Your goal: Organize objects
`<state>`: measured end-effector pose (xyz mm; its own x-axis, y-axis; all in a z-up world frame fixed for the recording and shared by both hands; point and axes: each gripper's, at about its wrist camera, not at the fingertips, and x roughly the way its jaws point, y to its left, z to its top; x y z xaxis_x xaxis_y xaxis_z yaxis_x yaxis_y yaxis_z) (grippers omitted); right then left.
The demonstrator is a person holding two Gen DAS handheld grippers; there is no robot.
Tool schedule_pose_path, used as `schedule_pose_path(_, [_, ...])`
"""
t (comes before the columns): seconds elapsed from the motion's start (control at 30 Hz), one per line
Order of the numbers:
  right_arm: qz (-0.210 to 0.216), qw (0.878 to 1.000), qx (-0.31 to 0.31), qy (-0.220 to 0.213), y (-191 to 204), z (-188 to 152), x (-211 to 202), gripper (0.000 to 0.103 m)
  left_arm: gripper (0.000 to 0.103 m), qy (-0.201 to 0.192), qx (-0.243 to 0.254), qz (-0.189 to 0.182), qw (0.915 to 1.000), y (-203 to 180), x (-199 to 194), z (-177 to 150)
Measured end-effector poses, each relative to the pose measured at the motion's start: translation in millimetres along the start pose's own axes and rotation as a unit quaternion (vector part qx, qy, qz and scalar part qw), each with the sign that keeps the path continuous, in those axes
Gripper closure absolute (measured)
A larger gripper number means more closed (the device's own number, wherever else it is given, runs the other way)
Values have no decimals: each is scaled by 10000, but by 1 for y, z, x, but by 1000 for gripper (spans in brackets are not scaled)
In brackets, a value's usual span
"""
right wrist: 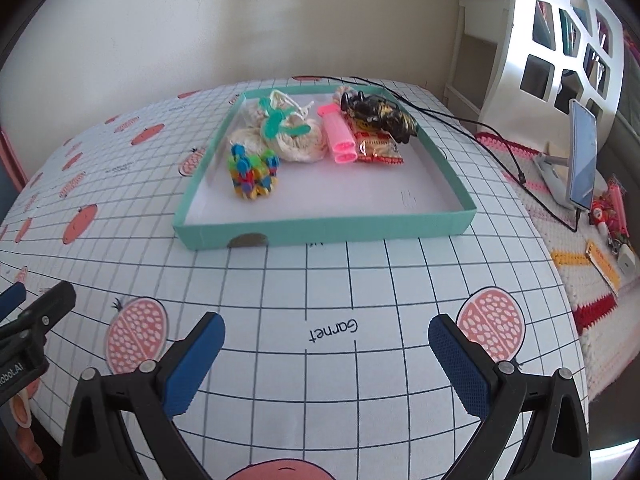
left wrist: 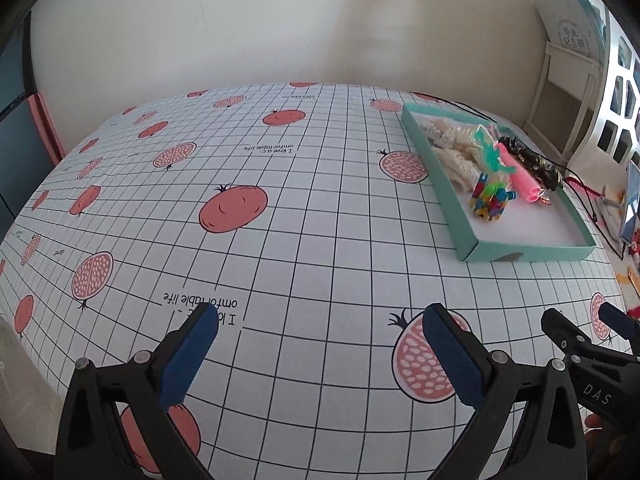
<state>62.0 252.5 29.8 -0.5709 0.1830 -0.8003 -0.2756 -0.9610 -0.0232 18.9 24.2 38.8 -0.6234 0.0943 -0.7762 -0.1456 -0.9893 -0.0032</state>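
Note:
A shallow teal box sits on the pomegranate-print tablecloth. Inside it lie a colourful block toy, cream crochet bundles with a teal clip, a pink tube, a red snack packet and a black patterned pouch. My left gripper is open over bare cloth, left of the box. My right gripper is open, empty, in front of the box. The right gripper also shows at the left wrist view's right edge.
A white lattice shelf stands at the back right. A phone on a stand with a black cable sits on a knitted mat to the right, with small items. The wall is behind the table.

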Motion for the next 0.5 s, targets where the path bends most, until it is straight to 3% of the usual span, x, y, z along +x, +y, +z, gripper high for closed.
schedule_pose_path(0.5, [-256,9996,-47,98,-3,-3,20,0,1,373,-67,56,9993,3,27,-10])
